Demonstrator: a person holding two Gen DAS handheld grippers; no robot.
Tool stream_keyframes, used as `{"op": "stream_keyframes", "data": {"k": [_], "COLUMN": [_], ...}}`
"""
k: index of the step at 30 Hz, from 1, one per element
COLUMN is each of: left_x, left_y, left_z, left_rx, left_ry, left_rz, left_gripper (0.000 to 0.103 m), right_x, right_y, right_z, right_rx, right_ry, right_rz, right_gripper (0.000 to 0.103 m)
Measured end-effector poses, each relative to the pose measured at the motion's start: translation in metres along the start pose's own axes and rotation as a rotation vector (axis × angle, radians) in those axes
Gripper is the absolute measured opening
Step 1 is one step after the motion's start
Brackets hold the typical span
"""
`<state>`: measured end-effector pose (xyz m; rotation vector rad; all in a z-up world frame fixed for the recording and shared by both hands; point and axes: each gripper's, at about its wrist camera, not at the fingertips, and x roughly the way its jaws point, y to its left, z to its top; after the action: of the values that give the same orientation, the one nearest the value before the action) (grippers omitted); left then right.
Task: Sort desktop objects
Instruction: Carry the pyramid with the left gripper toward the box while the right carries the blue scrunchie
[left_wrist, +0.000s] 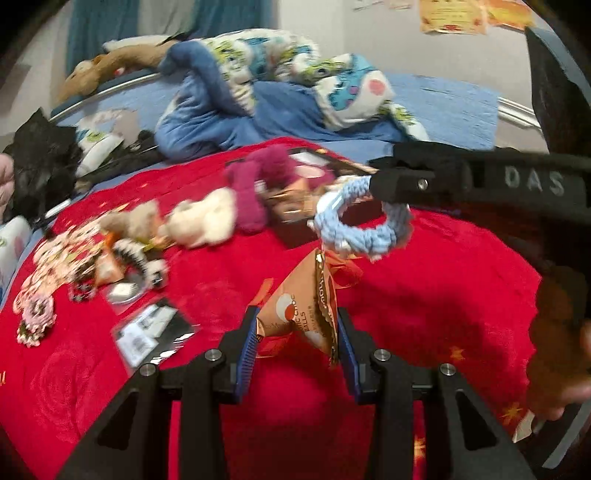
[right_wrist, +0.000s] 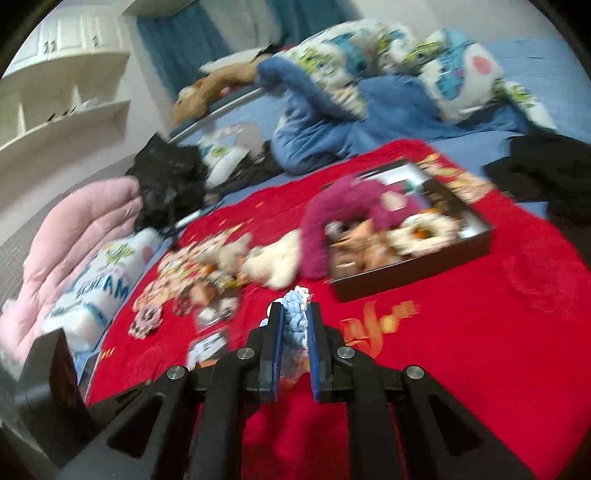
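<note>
Mid-carry, by the look of it: left gripper (left_wrist: 295, 332) clamped on a snack packet (left_wrist: 301, 314), right gripper (right_wrist: 294, 325) pinching a blue rope ring (left_wrist: 360, 221), both held above the red blanket (left_wrist: 424, 295). Next, probably a drop into the dark tray (right_wrist: 417, 275) far right (already crowded with plush toys), needing a clear gap and a level release. More plush and loose packets scattered left. Around: a bed (right_wrist: 535, 62) with blue bedding, white shelves (right_wrist: 66, 107) at far left.

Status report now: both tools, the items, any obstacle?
Left tool shut on orange snack packet. Right tool shut on blue rope ring. Both lifted over red blanket. No obstacle seen.
</note>
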<state>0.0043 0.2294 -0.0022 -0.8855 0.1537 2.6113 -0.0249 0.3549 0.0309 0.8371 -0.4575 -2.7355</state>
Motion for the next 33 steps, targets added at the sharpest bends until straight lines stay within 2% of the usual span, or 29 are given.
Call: {"op": "stream_keyframes", "data": {"k": [5, 10, 18, 24, 30, 33], "left_x": [-0.008, -0.008, -0.003, 0.004, 0.022, 0.033], "left_y": [-0.02, -0.014, -0.001, -0.003, 0.003, 0.002], "left_z": [-0.001, -0.006, -0.002, 0.01, 0.03, 0.042], "left_rx": [0.002, -0.019, -0.041, -0.021, -0.052, -0.042], "left_ry": [-0.013, -0.003, -0.011, -0.024, -0.027, -0.034], "left_rz": [-0.088, -0.108, -0.124, -0.113, -0.105, -0.098], "left_gripper": [0.041, 0.041, 0.041, 0.041, 0.041, 0.041], "right_x": [-0.035, -0.058, -0.044, -0.029, -0.017, -0.016], "right_y": [-0.027, -0.047, -0.074, -0.069, -0.066, -0.063], "right_z": [0.004, 0.009, 0.014, 0.017, 0.023, 0.025], "right_rx": [0.045, 0.074, 0.1, 0.064, 0.06, 0.044], "right_ry": [-0.057, -0.131, -0.117, -0.099, -0.087, -0.107], "right_rz": [-0.068, -0.099, -0.12, -0.118, -0.114, -0.11], "right_gripper": [0.012, 0.012, 0.012, 0.012, 0.012, 0.012]}}
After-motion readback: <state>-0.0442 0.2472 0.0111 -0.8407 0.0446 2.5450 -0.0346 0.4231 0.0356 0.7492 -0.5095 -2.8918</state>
